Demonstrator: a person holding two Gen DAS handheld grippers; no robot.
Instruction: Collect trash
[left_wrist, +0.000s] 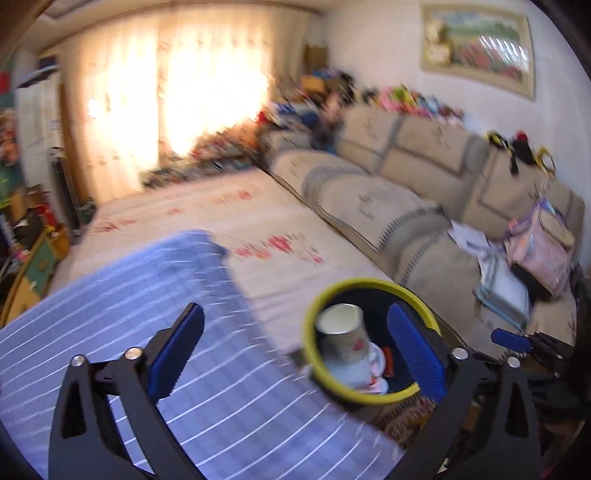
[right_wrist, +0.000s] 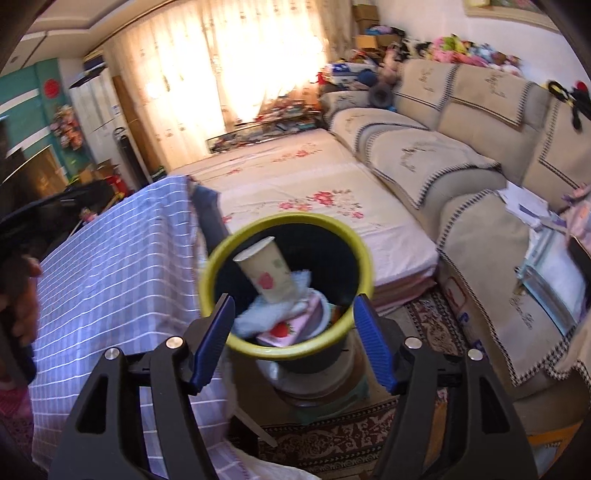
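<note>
Blue pads on my left hand-held gripper stand spread wide with nothing between them; its right finger shows in front of the trash bin, the left one over the checked cloth. My right hand-held gripper is also spread, pinching nothing, its two fingers to either side of the near rim of the bin without pressing on it, as far as I can tell.

The bin is dark with a yellow-green rim and stands on a low stool on the patterned rug. Inside it a paper cup with a red flower print lies tilted, mouth toward the far left, resting on crumpled tissue and a pink wrapper. In the left wrist view the same cup leans with its open mouth up.

Left of the bin is the counter under a blue-and-white checked cloth. Beyond the bin lies a bed with a floral sheet, and to the right a beige sofa with papers and bags on its near seat. Bright curtains fill the far wall. At the left edge of the right wrist view my other hand grips a dark handle.
</note>
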